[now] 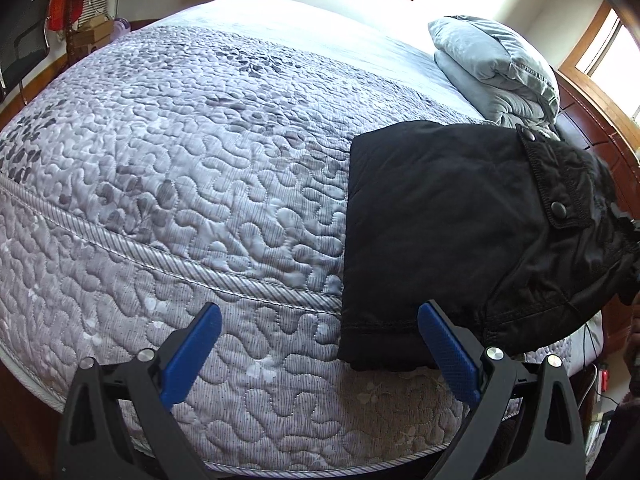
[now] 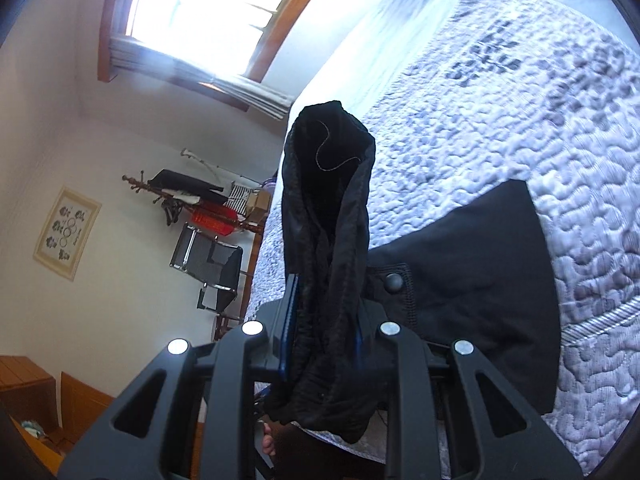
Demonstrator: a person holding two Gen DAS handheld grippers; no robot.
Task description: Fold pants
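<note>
The black pants (image 1: 452, 224) lie partly folded on the quilted grey bed (image 1: 180, 152), near its front right corner, with a snap-buttoned pocket flap on the right. My left gripper (image 1: 320, 320) is open and empty, just in front of the pants' lower left corner. My right gripper (image 2: 326, 312) is shut on the bunched waist end of the pants (image 2: 328, 208) and holds it lifted above the rest of the garment (image 2: 480, 280), which lies flat on the bed (image 2: 520, 100).
A folded grey blanket (image 1: 496, 68) sits at the head of the bed behind the pants. A wooden headboard (image 1: 592, 136) is on the right. A chair (image 2: 212, 260) and a coat rack (image 2: 188, 200) stand beyond the bed's far side.
</note>
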